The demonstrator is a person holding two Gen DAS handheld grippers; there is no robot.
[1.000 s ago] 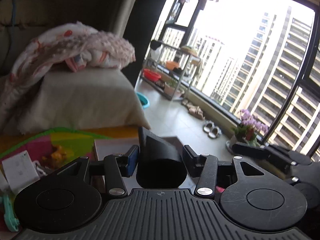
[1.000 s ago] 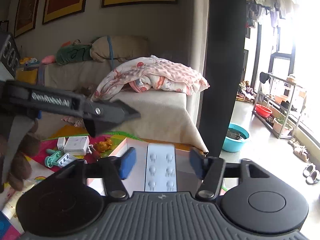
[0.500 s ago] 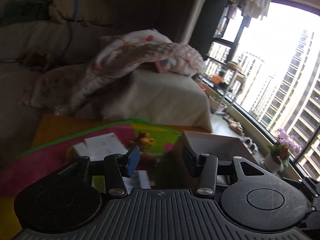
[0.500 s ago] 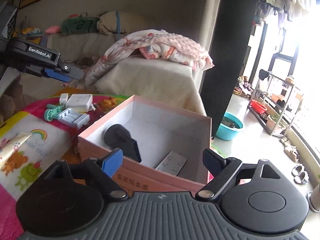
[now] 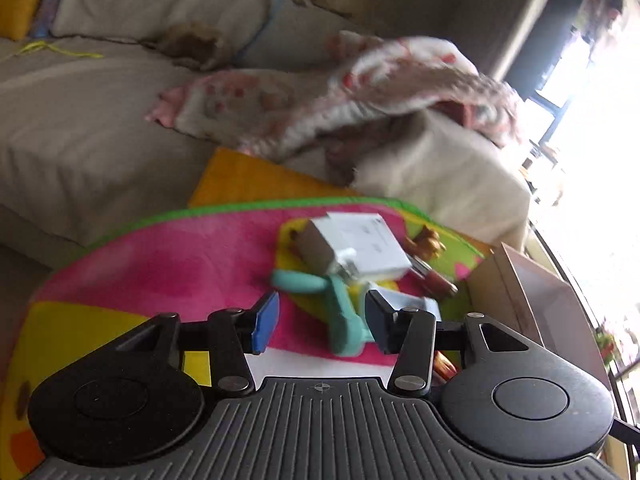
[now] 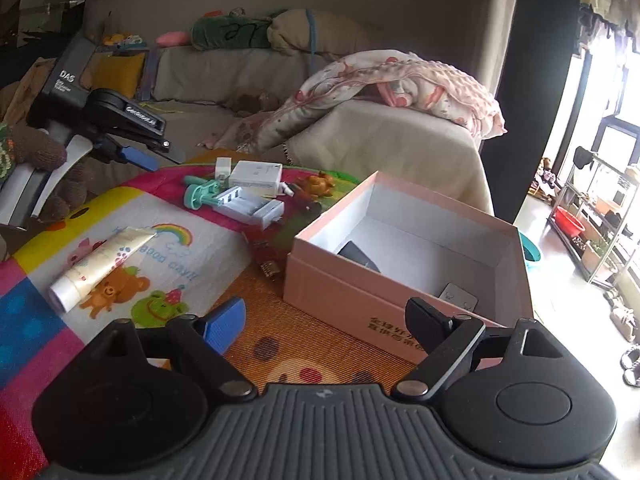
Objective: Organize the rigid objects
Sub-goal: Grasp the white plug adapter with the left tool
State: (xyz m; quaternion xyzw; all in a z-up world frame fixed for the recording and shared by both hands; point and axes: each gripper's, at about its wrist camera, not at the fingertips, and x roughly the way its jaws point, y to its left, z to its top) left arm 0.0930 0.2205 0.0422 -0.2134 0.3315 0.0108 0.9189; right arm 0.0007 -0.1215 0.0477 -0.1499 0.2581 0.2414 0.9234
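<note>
Both hand-held grippers [image 5: 322, 326] [image 6: 326, 326] spread, unladen

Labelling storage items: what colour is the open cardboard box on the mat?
Pale pink outside, white inside; the box shows best in the right wrist view.

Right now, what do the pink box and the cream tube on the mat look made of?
The pink box looks like matte cardboard: thick straight walls, white lining, printed lettering. The cream tube looks like soft glossy plastic, flattened at one end, capped at the other; laminate is possible.

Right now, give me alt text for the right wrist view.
The open, empty right gripper hovers before a pink box on a colourful mat. Left of the box lie a cream tube, a teal toy and white chargers.
</note>
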